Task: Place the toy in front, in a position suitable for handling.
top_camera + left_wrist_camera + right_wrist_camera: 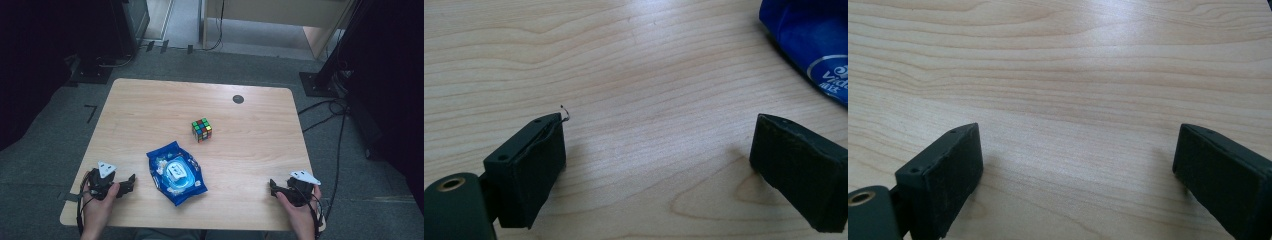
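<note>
Wipes pack (176,173): one, blue, flap closed, on table (260,150)
Puzzle cube (201,129): one
Left gripper (131,179): jaws wide, empty
Right gripper (272,185): jaws wide, empty

In the left gripper view the blue packet (809,45) carries a white-ringed emblem at its edge with white lettering that starts "Vide"; the rest runs out of the frame, and the small characters beneath it are too fine to read. In the high view the white label on the same blue packet (161,162) is too small to make out.
</note>
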Action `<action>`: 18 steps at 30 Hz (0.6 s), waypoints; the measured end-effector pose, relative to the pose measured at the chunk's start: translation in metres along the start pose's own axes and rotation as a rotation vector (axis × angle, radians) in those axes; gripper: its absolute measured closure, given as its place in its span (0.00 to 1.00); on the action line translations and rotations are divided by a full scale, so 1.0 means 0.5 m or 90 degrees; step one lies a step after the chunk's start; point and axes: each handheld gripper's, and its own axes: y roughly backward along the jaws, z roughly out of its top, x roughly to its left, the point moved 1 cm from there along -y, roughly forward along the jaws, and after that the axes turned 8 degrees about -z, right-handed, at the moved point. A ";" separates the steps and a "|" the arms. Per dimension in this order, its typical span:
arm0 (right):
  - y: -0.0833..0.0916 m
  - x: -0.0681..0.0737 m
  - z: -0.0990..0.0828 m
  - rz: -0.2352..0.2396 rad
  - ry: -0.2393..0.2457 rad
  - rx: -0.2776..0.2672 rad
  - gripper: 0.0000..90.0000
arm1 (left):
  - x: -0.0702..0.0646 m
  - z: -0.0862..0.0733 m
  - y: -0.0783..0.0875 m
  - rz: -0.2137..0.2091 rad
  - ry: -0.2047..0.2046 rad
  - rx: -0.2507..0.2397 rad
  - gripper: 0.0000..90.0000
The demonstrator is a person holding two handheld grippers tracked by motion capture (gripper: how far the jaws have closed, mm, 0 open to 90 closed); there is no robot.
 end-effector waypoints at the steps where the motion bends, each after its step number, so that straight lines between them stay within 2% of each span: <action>1: 0.000 -0.001 -0.001 0.000 0.002 -0.001 0.06 | 0.001 0.001 -0.001 -0.001 0.000 0.002 0.09; 13: 0.006 -0.001 -0.005 -0.003 -0.001 0.000 0.07 | 0.000 0.000 0.003 -0.002 0.000 -0.013 0.09; 14: 0.006 -0.001 -0.005 -0.003 -0.003 -0.001 0.08 | 0.000 0.001 0.003 -0.002 -0.002 -0.012 0.09; 16: 0.011 -0.002 -0.005 -0.015 -0.004 -0.008 0.19 | -0.001 0.003 0.003 -0.008 -0.002 -0.013 0.09; 18: 0.018 0.000 -0.005 -0.015 -0.009 -0.010 0.22 | -0.005 0.006 0.003 -0.008 -0.001 -0.020 0.09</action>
